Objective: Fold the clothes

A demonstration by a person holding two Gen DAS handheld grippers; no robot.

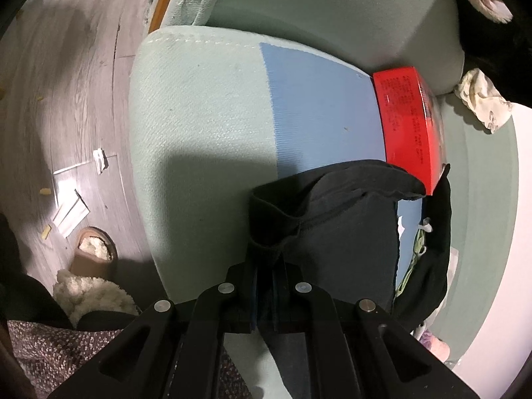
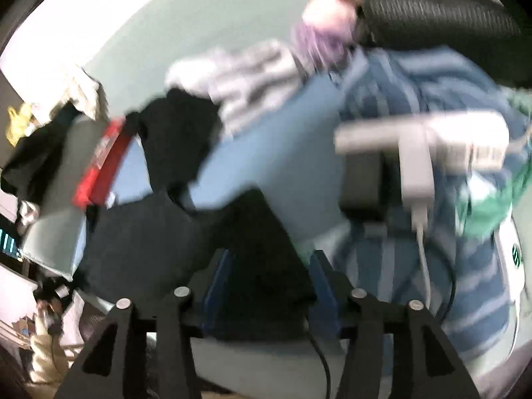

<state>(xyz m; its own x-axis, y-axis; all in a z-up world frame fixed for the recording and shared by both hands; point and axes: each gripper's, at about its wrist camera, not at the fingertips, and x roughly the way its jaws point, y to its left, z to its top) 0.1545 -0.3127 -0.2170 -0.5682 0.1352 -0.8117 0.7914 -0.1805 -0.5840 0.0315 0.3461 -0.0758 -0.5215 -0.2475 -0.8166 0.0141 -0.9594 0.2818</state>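
A black garment lies bunched on a light blue sheet over a pale green cushion. My left gripper is shut on the garment's near folded edge, with cloth pinched between its pads. The right wrist view is blurred. There my right gripper has its jaws well apart, and the black garment runs up between the blue pads, not squeezed. More of the garment trails left toward a red box.
The red box stands on the blue sheet just beyond the garment. A blue striped garment, a white charger with its cable and a grey striped cloth lie to the right. Slippers and papers are on the wood floor.
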